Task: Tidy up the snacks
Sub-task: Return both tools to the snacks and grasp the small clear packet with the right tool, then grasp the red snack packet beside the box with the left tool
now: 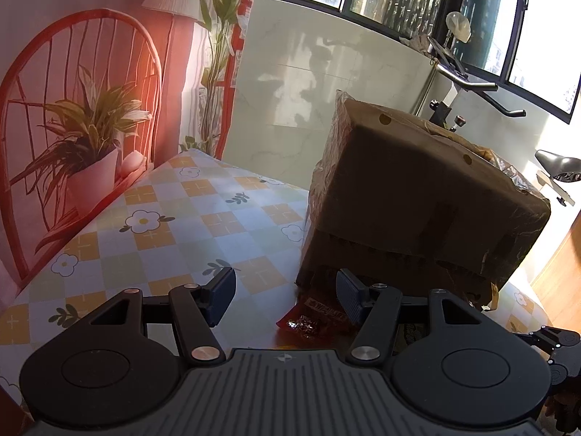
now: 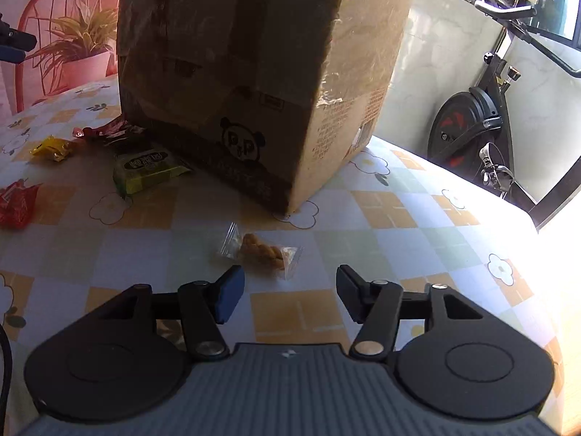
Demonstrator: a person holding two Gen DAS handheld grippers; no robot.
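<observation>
While both grippers are hanging low over the checked, flowered tablecloth (image 2: 381, 218), a big cardboard box (image 2: 232, 72) is standing on it and filling the twelve o'clock part of each view. In the left wrist view the left gripper (image 1: 286, 296) is holding its jaws fairly wide with nothing between them, and a dark red snack packet (image 1: 312, 318) is lying just past the fingertips at about one o'clock, at the box's near bottom edge. In the right wrist view the right gripper (image 2: 290, 296) is also standing fairly wide and empty; a clear packet of brown twisted snack (image 2: 263, 252) is lying just ahead at eleven o'clock. Further off, around ten o'clock, a green packet (image 2: 145, 174), a yellow sweet (image 2: 52, 148) and a red packet (image 2: 16, 200) are lying on the cloth, and an exercise bike (image 2: 472, 123) is standing at two o'clock
</observation>
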